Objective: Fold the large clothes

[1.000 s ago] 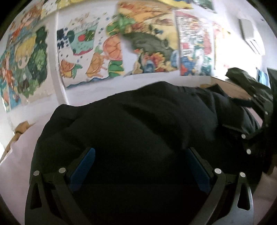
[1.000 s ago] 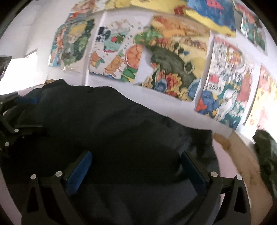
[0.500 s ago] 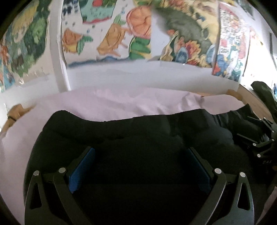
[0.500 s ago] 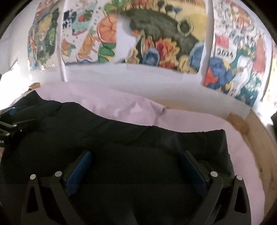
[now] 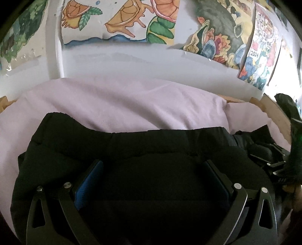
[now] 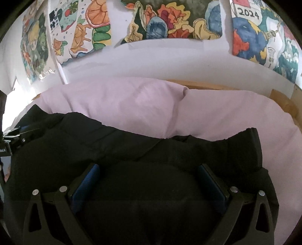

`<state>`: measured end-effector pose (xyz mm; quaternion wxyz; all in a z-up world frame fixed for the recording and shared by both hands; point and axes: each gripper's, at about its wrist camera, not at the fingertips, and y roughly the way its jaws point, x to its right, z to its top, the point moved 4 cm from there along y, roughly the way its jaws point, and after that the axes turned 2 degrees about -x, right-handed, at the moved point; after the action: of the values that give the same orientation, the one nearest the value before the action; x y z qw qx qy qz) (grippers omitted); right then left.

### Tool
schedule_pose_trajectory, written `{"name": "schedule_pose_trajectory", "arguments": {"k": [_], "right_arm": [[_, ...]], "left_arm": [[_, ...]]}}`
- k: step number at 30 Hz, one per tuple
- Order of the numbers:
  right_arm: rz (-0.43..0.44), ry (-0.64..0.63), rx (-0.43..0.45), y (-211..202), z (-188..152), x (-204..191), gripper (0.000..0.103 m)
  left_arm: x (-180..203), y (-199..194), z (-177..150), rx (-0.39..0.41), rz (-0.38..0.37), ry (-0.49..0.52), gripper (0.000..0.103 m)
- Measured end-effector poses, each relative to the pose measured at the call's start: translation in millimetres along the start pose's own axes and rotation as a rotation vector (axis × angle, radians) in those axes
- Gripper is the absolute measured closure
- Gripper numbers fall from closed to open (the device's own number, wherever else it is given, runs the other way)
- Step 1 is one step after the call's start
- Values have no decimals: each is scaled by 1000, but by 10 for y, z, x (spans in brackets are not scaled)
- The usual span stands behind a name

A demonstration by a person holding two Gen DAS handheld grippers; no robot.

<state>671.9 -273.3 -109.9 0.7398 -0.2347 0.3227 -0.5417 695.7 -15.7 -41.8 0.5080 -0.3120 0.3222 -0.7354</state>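
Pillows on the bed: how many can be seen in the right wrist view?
2: left pillow and right pillow lie side by side behind the black garment. More may be hidden.

Matt black cloth garment (image 5: 151,147) on smooth lilac cotton-like sheet (image 5: 122,105); bed frame (image 6: 288,105) of pale wood (far right); glossy paper posters (image 6: 169,20).

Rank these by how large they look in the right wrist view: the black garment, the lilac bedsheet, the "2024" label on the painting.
1. Black padded garment, though it lies nearest the camera.
2. Lilac bedsheet, a close second.
3. White "2024" label, smallest by far.
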Motion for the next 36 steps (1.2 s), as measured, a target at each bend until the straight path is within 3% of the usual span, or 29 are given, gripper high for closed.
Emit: {"name": "schedule_pose_trajectory", "arguments": {"k": [15, 31, 36], "right_arm": [[-14, -24, 53, -378, -55, 4, 0], [-3, -3, 78, -395, -120, 41, 0], [26, 30, 91, -478, -116, 128, 0]], "left_arm": [[132, -186, -82, 57, 21, 21, 1], [79, -248, -135, 73, 13, 20, 1], [-90, -333, -155, 80, -46, -33, 1]]}}
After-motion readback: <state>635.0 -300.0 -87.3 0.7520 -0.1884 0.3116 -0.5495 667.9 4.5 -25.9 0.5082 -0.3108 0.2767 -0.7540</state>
